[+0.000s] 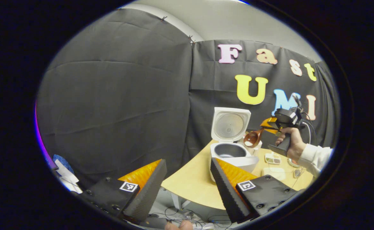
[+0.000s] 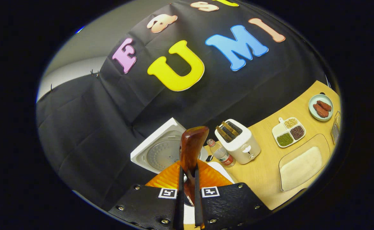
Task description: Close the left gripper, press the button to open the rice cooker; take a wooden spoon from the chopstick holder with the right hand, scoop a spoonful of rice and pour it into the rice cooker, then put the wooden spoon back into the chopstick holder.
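The white rice cooker [image 1: 235,159] stands on the wooden table with its lid [image 1: 230,124] raised and the dark inner pot showing. My left gripper [image 1: 188,161] is open, well back from the table, with nothing between its fingers. To the right of the cooker a hand holds my right gripper [image 1: 271,124], shut on the handle of the wooden spoon [image 1: 252,138]. The spoon's bowl carries some white rice and hangs just above the cooker's right rim. In the right gripper view the spoon [image 2: 191,145] sticks out from my right gripper [image 2: 188,174] over the cooker lid [image 2: 161,153].
Right of the cooker stand a small bottle [image 2: 220,154] and a white toaster [image 2: 238,142]. Farther right lie a divided dish of beans [image 2: 288,131], a plate with sausages [image 2: 321,107] and a shallow tray of rice [image 2: 302,166]. The table's curved front edge [image 1: 190,195] faces my left gripper.
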Demonstrator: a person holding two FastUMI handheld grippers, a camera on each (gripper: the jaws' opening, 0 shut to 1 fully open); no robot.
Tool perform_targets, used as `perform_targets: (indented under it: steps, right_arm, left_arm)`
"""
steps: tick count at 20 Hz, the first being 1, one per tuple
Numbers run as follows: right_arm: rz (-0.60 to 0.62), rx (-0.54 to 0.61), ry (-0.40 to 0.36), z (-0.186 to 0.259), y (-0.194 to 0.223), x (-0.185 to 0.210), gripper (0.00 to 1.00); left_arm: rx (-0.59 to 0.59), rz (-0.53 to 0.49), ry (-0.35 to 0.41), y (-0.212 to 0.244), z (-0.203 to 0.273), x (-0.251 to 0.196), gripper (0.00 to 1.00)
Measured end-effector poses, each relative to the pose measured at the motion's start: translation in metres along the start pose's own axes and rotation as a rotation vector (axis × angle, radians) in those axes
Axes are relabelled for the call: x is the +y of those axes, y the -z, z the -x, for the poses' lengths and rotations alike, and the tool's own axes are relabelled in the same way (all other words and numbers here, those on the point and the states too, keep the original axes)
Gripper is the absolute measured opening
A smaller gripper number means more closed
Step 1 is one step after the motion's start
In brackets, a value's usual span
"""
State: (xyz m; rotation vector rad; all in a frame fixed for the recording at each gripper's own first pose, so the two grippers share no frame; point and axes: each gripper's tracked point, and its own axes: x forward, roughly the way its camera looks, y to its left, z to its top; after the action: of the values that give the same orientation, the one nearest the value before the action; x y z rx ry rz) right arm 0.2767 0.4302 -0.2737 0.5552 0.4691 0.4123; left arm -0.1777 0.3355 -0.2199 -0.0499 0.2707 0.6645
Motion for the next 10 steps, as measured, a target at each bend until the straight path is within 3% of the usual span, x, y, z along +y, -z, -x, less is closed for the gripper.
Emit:
perform_targets:
  steps: [4,10]
  right_arm:
    - [0.196,0.043,0.001,-0.044,0.038,0.009,0.13]
    - [0.612,0.037,-0.035,-0.068,0.073,0.026,0.13]
  left_arm:
    - [0.03,0.002,-0.041,0.008,-0.011,0.006,0.99]
    - [0.06,0.02,-0.065,0.018,-0.015,0.01,0.97]
